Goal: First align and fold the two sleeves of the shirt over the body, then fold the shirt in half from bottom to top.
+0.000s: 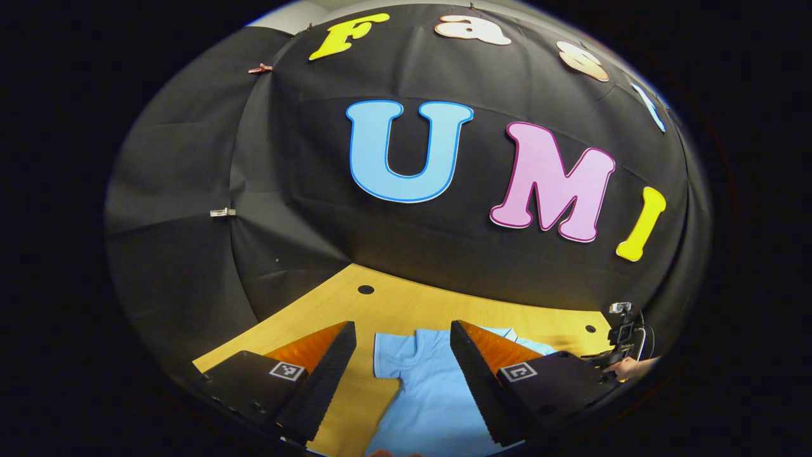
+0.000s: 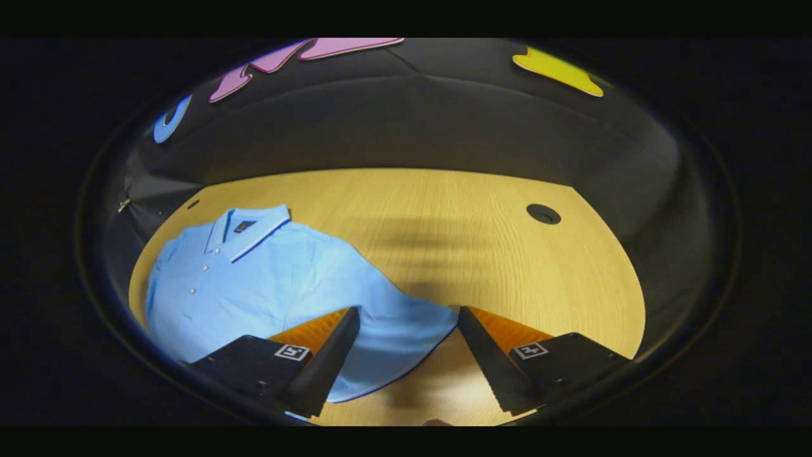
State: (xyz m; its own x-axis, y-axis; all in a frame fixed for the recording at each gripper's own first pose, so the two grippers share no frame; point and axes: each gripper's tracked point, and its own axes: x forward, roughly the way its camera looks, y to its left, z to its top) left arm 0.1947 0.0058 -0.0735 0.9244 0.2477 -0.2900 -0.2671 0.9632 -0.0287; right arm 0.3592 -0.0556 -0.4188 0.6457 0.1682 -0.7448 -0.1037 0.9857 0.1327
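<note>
Light blue cotton, soft and limp: the shirt (image 2: 266, 285) lies flat on the wooden table (image 2: 507, 266), buttons up, its collar (image 2: 250, 231) pointing toward the far black wall. In the right gripper view, your right gripper (image 2: 406, 355) hovers with its fingers spread wide and empty above the shirt's right sleeve (image 2: 406, 324), whose dark-trimmed cuff edge curves just between them. In the left gripper view, your left gripper (image 1: 403, 374) is also spread apart, holding nothing, with the other sleeve (image 1: 393, 355) below the gap. Expect the fabric to be light, floppy and prone to wrinkling or sliding on the smooth wood, so it looks best to pinch each sleeve at its cuff hem. The table to the shirt's right is bare and offers plenty of room; a round hole (image 2: 543, 214) sits well away. The table's front edge lies close beneath both grippers.
</note>
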